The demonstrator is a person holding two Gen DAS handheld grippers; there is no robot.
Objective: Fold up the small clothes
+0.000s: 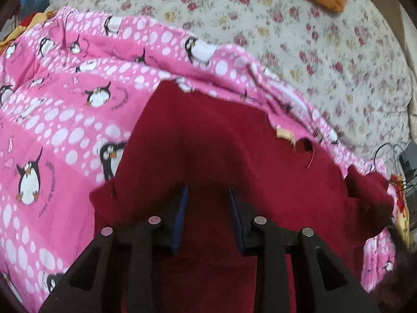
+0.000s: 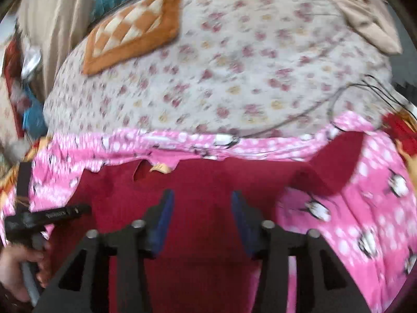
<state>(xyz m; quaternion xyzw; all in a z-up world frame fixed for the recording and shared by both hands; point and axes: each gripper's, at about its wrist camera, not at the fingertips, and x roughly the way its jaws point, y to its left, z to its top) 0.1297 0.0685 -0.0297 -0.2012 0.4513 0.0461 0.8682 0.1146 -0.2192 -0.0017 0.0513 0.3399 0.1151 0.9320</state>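
Note:
A dark red small garment (image 1: 213, 140) lies spread on a pink penguin-print sheet (image 1: 60, 109). Its neck opening with a yellow label (image 1: 285, 135) is at its far edge. My left gripper (image 1: 208, 190) is open just above the red cloth, holding nothing. In the right wrist view the same red garment (image 2: 200, 182) lies below my right gripper (image 2: 200, 195), which is open and empty. A sleeve (image 2: 336, 156) sticks out to the right. The left gripper's body (image 2: 47, 216) and the hand holding it show at the left edge.
The pink sheet (image 2: 365, 195) lies on a floral bedspread (image 1: 299, 39) that fills the far side. An orange quilted cushion (image 2: 135, 31) lies at the back. Black cables (image 2: 378, 88) run at the right. A beige curtain (image 2: 54, 26) hangs at the left.

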